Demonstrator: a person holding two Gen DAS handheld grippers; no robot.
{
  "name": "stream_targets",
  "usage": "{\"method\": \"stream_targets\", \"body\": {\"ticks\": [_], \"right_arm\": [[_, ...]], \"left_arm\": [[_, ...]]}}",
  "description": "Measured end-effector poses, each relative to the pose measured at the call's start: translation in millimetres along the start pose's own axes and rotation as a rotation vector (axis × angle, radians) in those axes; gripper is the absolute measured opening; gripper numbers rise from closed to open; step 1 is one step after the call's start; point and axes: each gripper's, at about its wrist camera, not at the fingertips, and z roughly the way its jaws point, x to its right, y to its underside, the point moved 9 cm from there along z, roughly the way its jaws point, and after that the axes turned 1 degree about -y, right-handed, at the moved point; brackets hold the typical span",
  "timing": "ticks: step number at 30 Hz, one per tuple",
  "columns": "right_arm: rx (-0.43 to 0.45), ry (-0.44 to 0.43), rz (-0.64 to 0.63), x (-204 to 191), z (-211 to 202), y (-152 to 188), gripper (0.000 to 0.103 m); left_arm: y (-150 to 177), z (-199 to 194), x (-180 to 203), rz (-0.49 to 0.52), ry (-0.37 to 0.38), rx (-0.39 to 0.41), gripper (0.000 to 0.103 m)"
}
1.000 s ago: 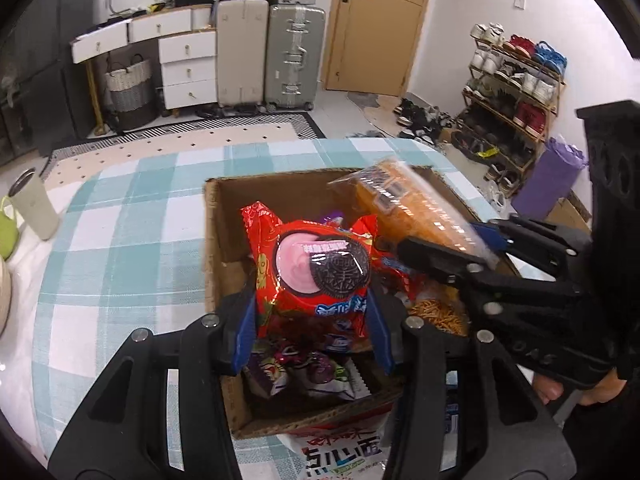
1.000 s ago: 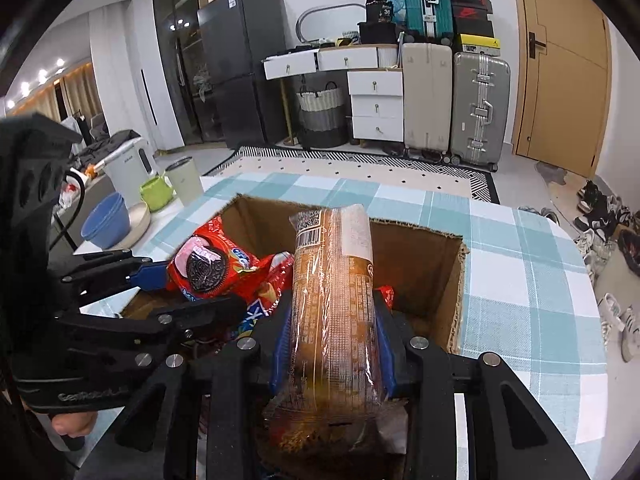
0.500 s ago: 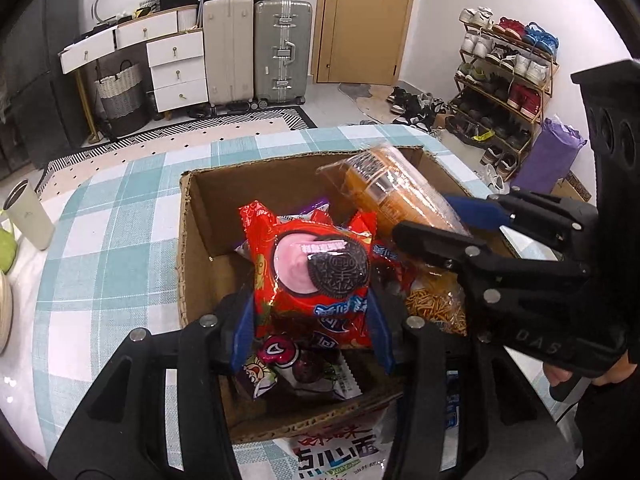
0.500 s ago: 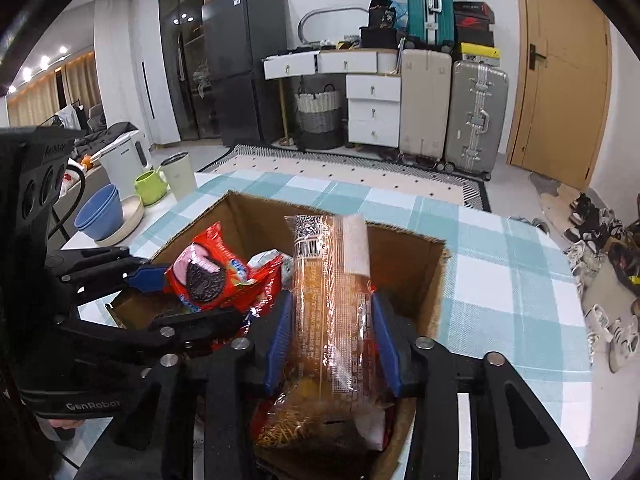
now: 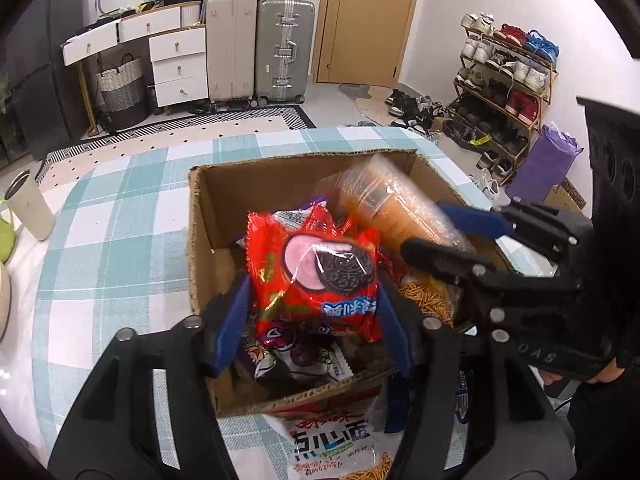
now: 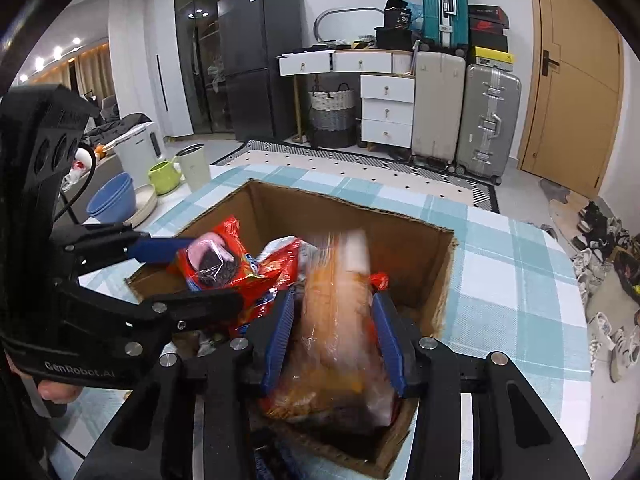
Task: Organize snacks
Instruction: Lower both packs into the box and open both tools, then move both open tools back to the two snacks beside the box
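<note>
An open cardboard box (image 5: 194, 240) stands on the checked tablecloth and holds several snack packs. A red cookie pack (image 5: 316, 280) stands upright over the box, between the blue pads of my left gripper (image 5: 312, 300). Those jaws are opening, with a thin gap on each side of the pack. From the right wrist view, the same pack (image 6: 216, 264) sits left of the right gripper (image 6: 332, 320). A long clear pack of orange snacks (image 6: 340, 300) lies blurred between the right pads, loose of them, with its lower end in the box.
A noodle snack bag (image 5: 332, 440) lies on the cloth in front of the box. Purple packs (image 5: 288, 352) and yellow sticks (image 5: 424, 296) fill the box floor. A cup (image 5: 30, 208), green mug (image 6: 164, 176) and blue bowls (image 6: 112, 200) stand at the table's left.
My left pads have spread apart from the red cookie pack. The orange pack, sharp and gripped before, is now blurred and slipping down between the right pads.
</note>
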Motion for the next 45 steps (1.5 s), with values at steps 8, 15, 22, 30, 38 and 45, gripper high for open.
{"method": "stream_targets", "body": {"ticks": [8, 15, 22, 30, 38, 45], "right_arm": [[0.039, 0.05, 0.017, 4, -34, 4, 0.086], [0.051, 0.077, 0.063, 1, -66, 22, 0.102], [0.037, 0.049, 0.097, -10, -79, 49, 0.102], [-0.039, 0.046, 0.163, -15, -63, 86, 0.102], [-0.127, 0.026, 0.19, -30, -31, 115, 0.102], [-0.159, 0.045, 0.16, -30, -20, 128, 0.102]], "left_arm": [[0, -35, -4, -0.01, -0.023, 0.044, 0.084], [16, -71, -4, -0.031, -0.047, 0.074, 0.102], [47, -94, -11, -0.068, -0.093, 0.061, 0.102], [85, -93, -16, -0.089, -0.129, 0.026, 0.102], [115, -72, -18, -0.119, -0.134, -0.033, 0.102], [125, -49, -10, -0.129, -0.116, -0.083, 0.102]]}}
